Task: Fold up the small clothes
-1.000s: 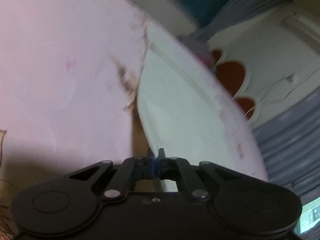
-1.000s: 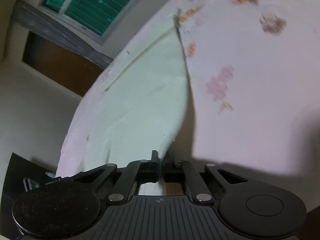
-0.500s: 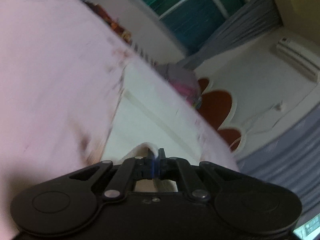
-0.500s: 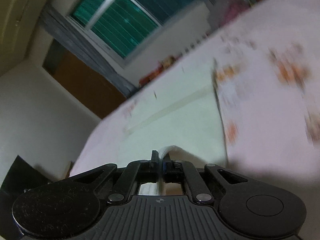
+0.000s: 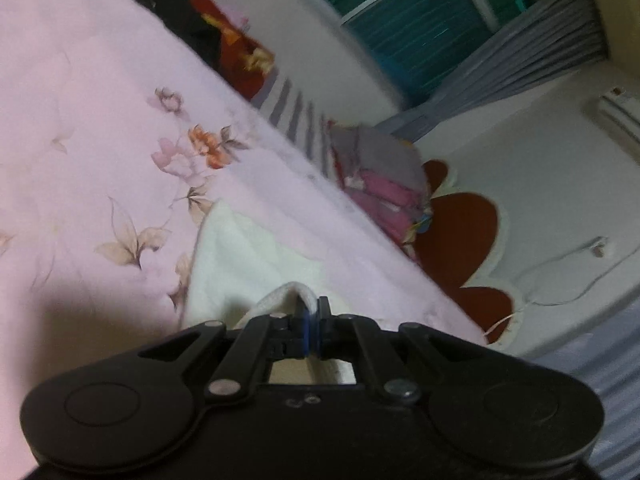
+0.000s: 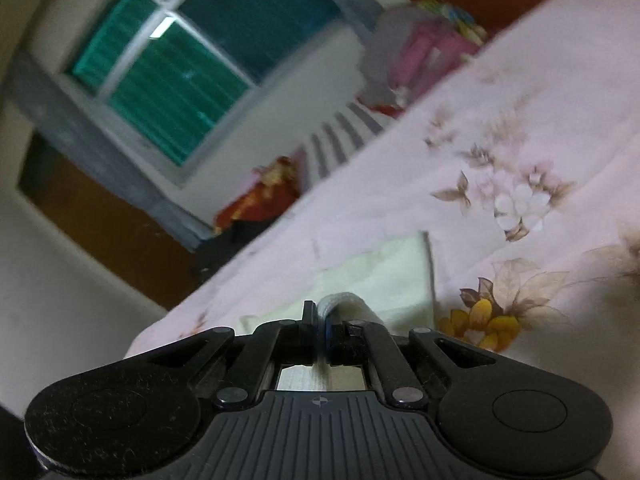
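Note:
A small cream-white garment (image 5: 244,264) lies on a pink floral bedsheet (image 5: 80,128). My left gripper (image 5: 310,320) is shut on a folded edge of the garment, which loops up just ahead of the jaws. In the right wrist view the same garment (image 6: 384,276) stretches ahead on the sheet (image 6: 540,120). My right gripper (image 6: 320,320) is shut on another folded edge of it. Both held edges are raised over the part lying flat.
A pile of pink, grey and striped clothes (image 5: 376,176) sits at the bed's far edge, with red and dark items (image 5: 224,44) beside it. Behind are a window (image 6: 172,52), grey curtains and a white wall with a red headboard shape (image 5: 460,232).
Both grippers have carried the held garment edges forward over the garment. Less of the cloth shows ahead of them, and the far edge of the bed and the window have come into view.

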Motion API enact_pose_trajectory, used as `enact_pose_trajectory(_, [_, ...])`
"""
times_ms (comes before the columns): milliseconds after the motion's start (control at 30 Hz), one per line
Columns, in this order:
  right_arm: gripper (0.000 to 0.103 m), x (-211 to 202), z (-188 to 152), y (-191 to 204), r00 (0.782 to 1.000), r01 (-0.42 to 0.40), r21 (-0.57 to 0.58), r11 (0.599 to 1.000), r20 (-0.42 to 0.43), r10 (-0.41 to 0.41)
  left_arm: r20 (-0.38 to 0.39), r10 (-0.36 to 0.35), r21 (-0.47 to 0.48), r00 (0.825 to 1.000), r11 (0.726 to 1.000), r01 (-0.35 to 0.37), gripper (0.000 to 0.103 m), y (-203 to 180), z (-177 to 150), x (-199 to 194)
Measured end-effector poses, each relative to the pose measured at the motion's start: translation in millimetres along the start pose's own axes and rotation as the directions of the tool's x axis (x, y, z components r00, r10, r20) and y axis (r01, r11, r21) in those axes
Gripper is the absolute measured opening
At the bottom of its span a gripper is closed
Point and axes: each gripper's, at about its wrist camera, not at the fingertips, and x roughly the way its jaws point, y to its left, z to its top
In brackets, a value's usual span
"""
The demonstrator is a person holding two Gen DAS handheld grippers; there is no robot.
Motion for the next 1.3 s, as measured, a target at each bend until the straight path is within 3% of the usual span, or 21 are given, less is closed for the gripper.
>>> enact_pose_trajectory(100, [0.003,29,7,-17,0.999,0.03,0.051,0.998,-0.042,-0.027,-0.038,0.028,-0.003,0.999,1.0,-0.028,0.003,11,11,26])
enact_pose_trajectory(167, [0.003,46,11,-25,0.997,0.039,0.069,0.997,-0.069,-0.034,-0.051,0.008,-0.007,0.999,1.0,-0.008,0.009,16,15,37])
enact_pose_trajectory(233, [0.003,56,15,-32,0.998,0.007,0.077,0.997,-0.061,-0.003,-0.02,-0.043,-0.023,0.999,0.999,0.043,0.04,19,18,41])
enact_pose_trajectory(267, [0.007,59,19,-33,0.999,0.014,0.076,0.997,-0.05,-0.01,0.0,-0.06,-0.026,0.998,0.998,0.06,0.047,19,21,42])
enact_pose_trajectory(300, [0.015,58,20,-31,0.999,0.025,0.079,0.997,-0.036,-0.022,0.02,-0.075,-0.027,0.997,0.997,0.075,0.062,20,23,43])
enact_pose_trajectory(333, [0.048,57,22,-34,0.999,0.03,0.084,0.996,-0.013,-0.029,0.038,-0.079,-0.028,0.996,0.996,0.08,0.069,20,25,43])
enact_pose_trajectory(367, [0.065,55,24,-36,0.999,0.03,0.086,0.996,0.028,-0.033,0.054,-0.085,-0.026,0.995,0.996,0.086,0.069,20,26,40])
enact_pose_trajectory(433, [0.065,49,28,-40,0.997,0.026,0.082,0.996,0.064,-0.032,0.067,-0.093,0.018,0.993,0.996,0.092,0.069,18,29,34])
enact_pose_trajectory(500, [0.065,45,28,-42,0.997,0.038,0.051,0.998,0.061,-0.041,0.046,-0.027,0.144,0.999,0.989,0.021,0.062,10,29,31])
enact_pose_trajectory(533, [0.064,42,27,-40,0.997,0.052,0.007,0.999,0.056,-0.052,0.03,-0.003,0.213,1.0,0.977,-0.003,0.056,6,27,29])
enact_pose_trajectory(600, [0.064,38,20,-32,0.996,0.079,-0.104,0.992,0.037,-0.075,0.004,0.02,0.327,1.0,0.945,-0.02,0.052,0,22,24])
enact_pose_trajectory(700, [0.064,30,5,-17,0.995,0.103,-0.282,0.954,0.02,-0.101,-0.029,0.09,0.517,0.995,0.854,-0.062,0.052,-12,6,19])
enact_pose_trajectory(800, [0.064,27,-16,-9,0.99,0.106,-0.459,0.882,-0.035,-0.137,-0.049,0.137,0.636,0.989,0.768,-0.075,0.049,-18,-7,22])
enact_pose_trajectory(900, [0.061,34,-37,1,0.981,0.089,-0.61,0.788,-0.083,-0.175,-0.068,0.169,0.679,0.983,0.73,-0.078,0.049,-21,-10,38])
enact_pose_trajectory(1000, [0.053,65,-42,9,0.963,0.137,-0.703,0.698,-0.071,-0.26,-0.071,0.2,0.676,0.977,0.73,-0.1,0.048,-26,-3,63])
enact_pose_trajectory(1067, [0.047,89,-32,10,0.955,0.193,-0.695,0.693,-0.029,-0.295,-0.05,0.206,0.647,0.977,0.752,-0.125,0.048,-28,6,75])
enact_pose_trajectory(1133, [0.045,104,-17,9,0.946,0.259,-0.647,0.717,0.02,-0.324,-0.021,0.182,0.582,0.983,0.802,-0.136,0.047,-27,18,76])
enact_pose_trajectory(1200, [0.045,111,1,0,0.946,0.292,-0.536,0.792,0.042,-0.321,0.02,0.137,0.509,0.99,0.851,-0.128,0.047,-23,31,67])
enact_pose_trajectory(1233, [0.045,109,8,-4,0.947,0.304,-0.484,0.821,0.059,-0.316,0.033,0.128,0.49,0.991,0.862,-0.128,0.047,-21,34,61])
enact_pose_trajectory(1300, [0.045,98,15,-6,0.951,0.303,-0.441,0.845,0.083,-0.298,0.046,0.12,0.503,0.992,0.855,-0.127,0.047,-14,34,45])
